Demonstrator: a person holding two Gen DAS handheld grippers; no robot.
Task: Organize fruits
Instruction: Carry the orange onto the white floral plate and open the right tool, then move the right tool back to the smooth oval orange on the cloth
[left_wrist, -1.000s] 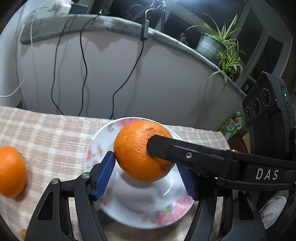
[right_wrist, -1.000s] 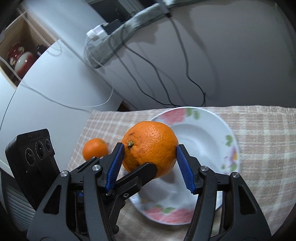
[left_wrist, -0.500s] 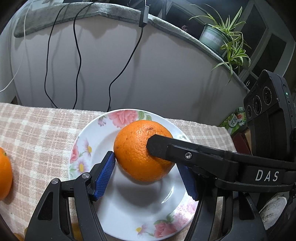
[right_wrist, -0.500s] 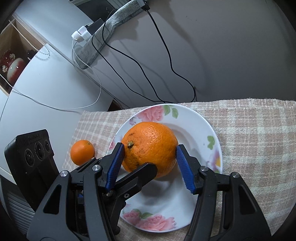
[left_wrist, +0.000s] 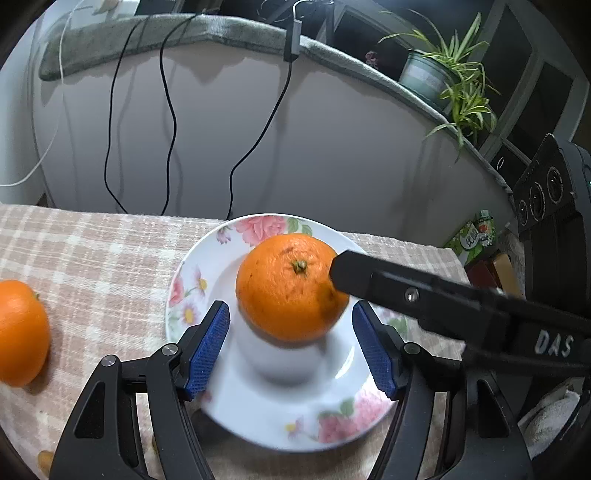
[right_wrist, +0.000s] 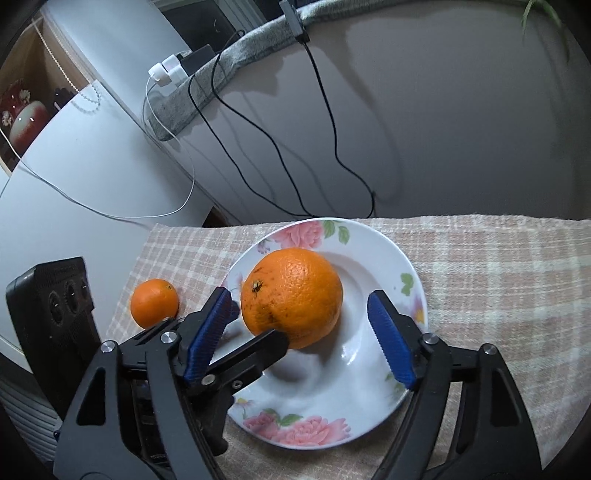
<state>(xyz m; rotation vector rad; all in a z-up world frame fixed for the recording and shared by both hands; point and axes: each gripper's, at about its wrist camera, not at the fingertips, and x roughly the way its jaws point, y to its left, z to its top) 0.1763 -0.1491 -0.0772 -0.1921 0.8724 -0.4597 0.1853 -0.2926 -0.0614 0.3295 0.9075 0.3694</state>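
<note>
- The right gripper (right_wrist: 299, 339) has its jaws opening; both blue pads now stand clear of the large orange (right_wrist: 291, 297), which they clamped a moment ago.
- The left gripper (left_wrist: 291, 347) stands open too, pads apart from the fruit as before.
- The large orange sits in the well of the flowered plate (right_wrist: 384, 254). It looks firm, fairly heavy, round and likely to roll, so it is best taken across its widest middle.
- A smaller orange (right_wrist: 154, 302) lies on the checked cloth (right_wrist: 498, 266) near its left edge.
</note>
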